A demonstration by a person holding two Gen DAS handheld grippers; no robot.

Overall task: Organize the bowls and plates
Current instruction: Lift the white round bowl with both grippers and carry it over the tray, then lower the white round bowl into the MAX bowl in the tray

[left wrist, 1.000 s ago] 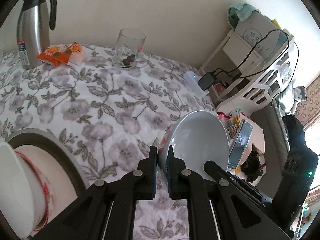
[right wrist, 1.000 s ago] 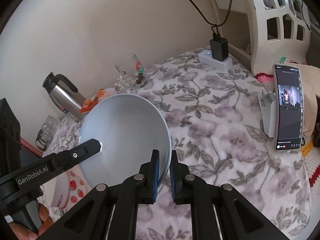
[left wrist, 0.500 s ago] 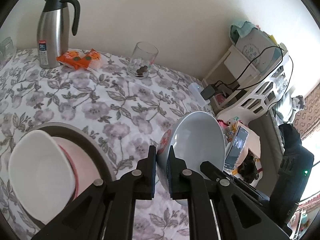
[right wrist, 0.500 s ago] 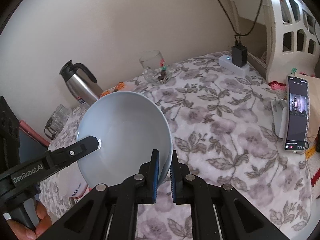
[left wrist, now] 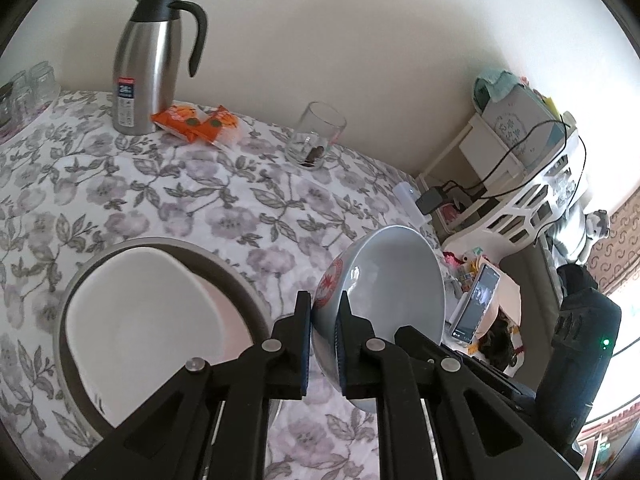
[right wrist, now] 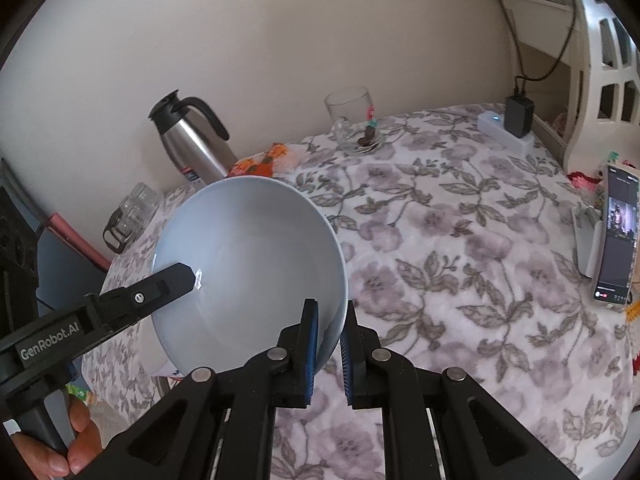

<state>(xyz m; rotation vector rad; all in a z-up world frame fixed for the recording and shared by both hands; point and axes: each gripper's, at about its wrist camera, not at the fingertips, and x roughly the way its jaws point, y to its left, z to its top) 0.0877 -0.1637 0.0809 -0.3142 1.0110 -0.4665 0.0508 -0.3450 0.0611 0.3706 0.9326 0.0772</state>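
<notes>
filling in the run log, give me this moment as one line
left gripper: shut on grey bowl rim | right gripper: shut on same bowl | bowl: tilted, above floral tablecloth

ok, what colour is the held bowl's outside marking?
Red, on the pale blue-grey bowl; it shows best in the left wrist view.

Left tool (left wrist: 323, 334) and right tool (right wrist: 329, 340) both clamped tight, angled downward, side by side
</notes>
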